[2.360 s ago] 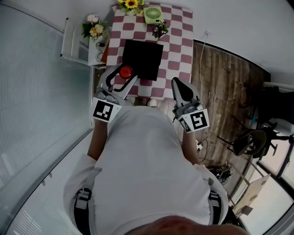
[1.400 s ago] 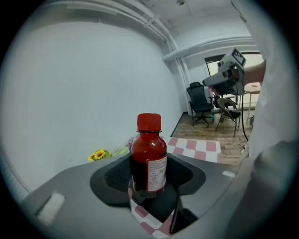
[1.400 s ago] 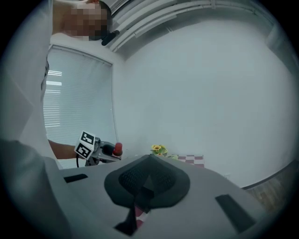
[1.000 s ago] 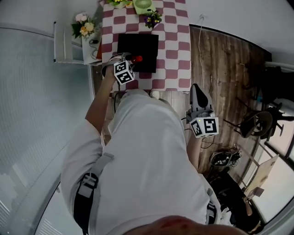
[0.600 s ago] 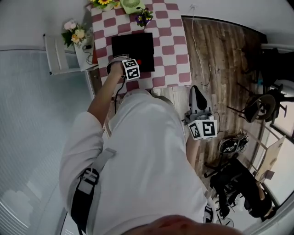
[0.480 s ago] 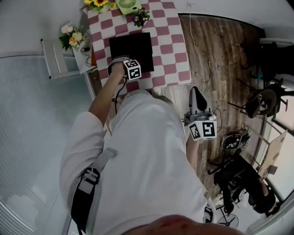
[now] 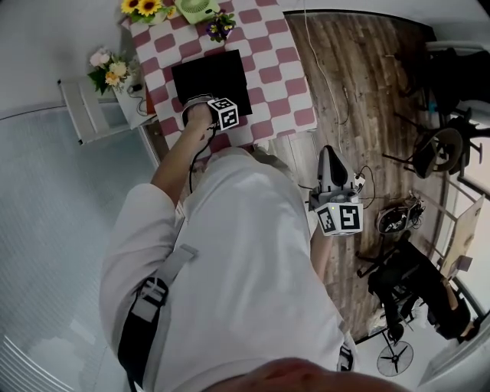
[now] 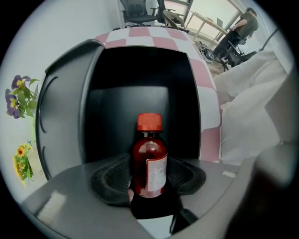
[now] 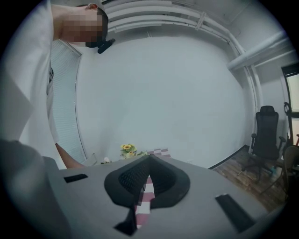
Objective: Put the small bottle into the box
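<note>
The small bottle [image 8: 149, 161] is dark red-brown glass with a red cap and a white label. It stands upright between the pads of my left gripper [image 8: 149, 182], which is shut on its lower body. Behind and below the bottle lies the black inside of the open box [image 8: 131, 93]. In the head view, the left gripper [image 7: 222, 111] reaches over the near edge of the black box [image 7: 205, 75]; its jaws and the bottle are hidden under the marker cube. My right gripper [image 7: 330, 164] hangs at the person's side over the wooden floor, shut and empty, its tips meeting [image 9: 148, 161].
The box sits on a red-and-white checkered table [image 7: 279, 65] with sunflowers [image 7: 145, 8], a green fan [image 7: 195, 9] and purple flowers [image 7: 220, 27] at its far end. A white shelf with a bouquet [image 7: 107, 70] stands left. Chairs [image 7: 436, 153] and cables lie on the floor right.
The left gripper has carried the bottle from the table's near edge out over the box. The right gripper has dropped back beside the body. The head view has swung.
</note>
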Demonstrator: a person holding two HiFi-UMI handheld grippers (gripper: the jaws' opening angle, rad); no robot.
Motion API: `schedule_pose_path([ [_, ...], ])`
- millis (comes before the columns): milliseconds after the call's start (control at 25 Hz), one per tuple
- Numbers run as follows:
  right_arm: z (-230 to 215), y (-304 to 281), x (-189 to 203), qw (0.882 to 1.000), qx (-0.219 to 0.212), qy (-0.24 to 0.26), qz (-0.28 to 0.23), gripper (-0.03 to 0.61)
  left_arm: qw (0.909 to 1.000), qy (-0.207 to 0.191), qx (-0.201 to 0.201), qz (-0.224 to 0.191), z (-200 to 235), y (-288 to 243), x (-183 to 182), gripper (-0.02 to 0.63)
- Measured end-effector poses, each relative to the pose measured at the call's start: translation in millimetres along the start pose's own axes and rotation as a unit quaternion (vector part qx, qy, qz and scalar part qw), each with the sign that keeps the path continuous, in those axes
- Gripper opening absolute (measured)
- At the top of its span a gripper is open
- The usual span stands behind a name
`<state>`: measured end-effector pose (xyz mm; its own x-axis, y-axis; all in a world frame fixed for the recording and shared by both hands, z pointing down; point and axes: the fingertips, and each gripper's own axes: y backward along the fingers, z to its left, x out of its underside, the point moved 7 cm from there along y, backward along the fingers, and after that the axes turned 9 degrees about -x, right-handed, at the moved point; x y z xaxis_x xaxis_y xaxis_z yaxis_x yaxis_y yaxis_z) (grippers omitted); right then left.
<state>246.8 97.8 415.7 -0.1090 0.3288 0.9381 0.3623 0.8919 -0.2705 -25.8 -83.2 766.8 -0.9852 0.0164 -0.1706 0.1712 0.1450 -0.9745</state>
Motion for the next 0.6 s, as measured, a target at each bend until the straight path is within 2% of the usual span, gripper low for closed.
schedule_pose_path([
  [360,0.1,5.3,3.0,1.0,-0.001,0.003,0.0,0.002,0.9996,0.006,0.01,0.025,-0.1,-3.5,-2.3,0.222],
  [600,1.5,3.4,2.7,1.0,-0.011,0.009,0.002,0.002,0.9996,0.023,0.004,0.014,1.1,-2.7,-0.1,0.23],
])
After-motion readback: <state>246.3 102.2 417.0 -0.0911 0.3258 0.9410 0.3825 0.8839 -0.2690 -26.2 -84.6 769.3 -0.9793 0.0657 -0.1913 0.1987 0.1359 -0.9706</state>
